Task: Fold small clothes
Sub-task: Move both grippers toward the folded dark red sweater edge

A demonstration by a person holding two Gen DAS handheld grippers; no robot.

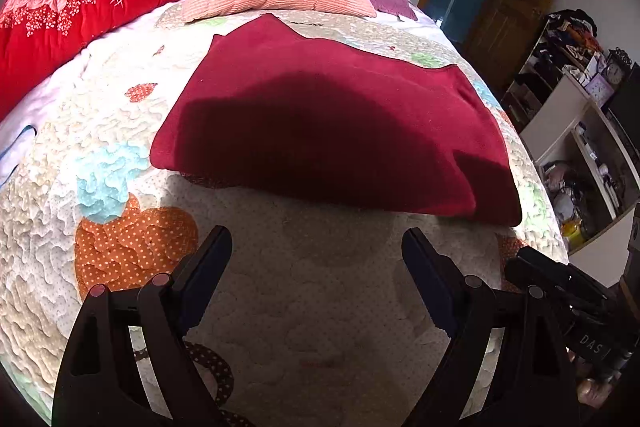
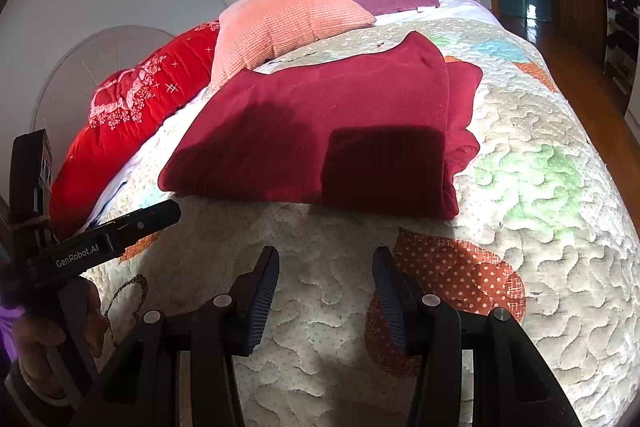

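Lying folded on the quilted bed, the dark red garment sits just beyond both tools — left hand-held gripper and right hand-held gripper spread, holding nothing. Cluttered shelves hold what seem to be household oddments.

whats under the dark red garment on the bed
The garment lies on the quilt, whose patches show all around it. A folded layer of the garment pokes out at its right edge. The quilt beneath it is hidden.
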